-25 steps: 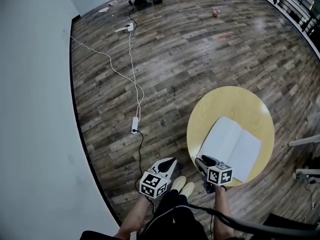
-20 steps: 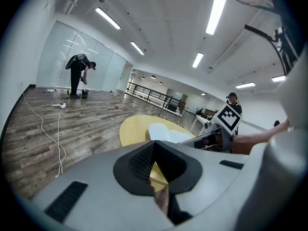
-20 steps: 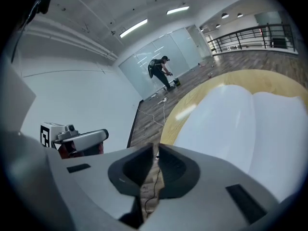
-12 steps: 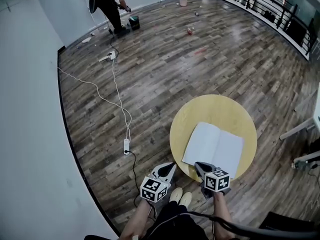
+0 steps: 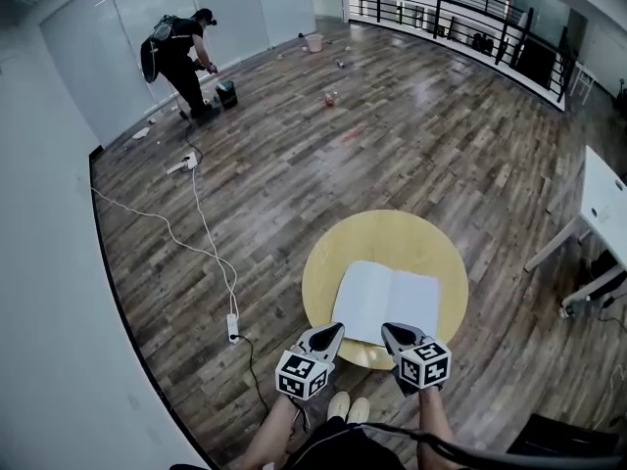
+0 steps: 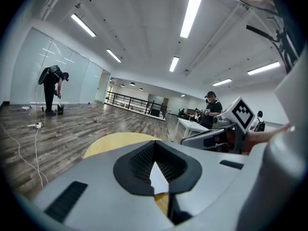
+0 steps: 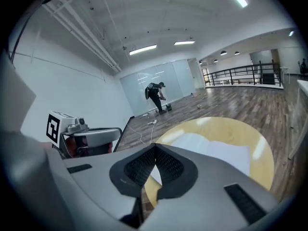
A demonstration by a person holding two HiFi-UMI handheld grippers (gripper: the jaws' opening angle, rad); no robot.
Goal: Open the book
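Behind right tool, book edge (unseen)

One book, one round table and two claws are visible.

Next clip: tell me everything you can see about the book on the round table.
The book lies open and flat on the round, pale wooden table, towards its near side. Both facing pages look blank and white, with a faint gutter down the middle; the cover is hidden underneath. Only the table touches it: the left gripper and right gripper are shut and hold nothing.
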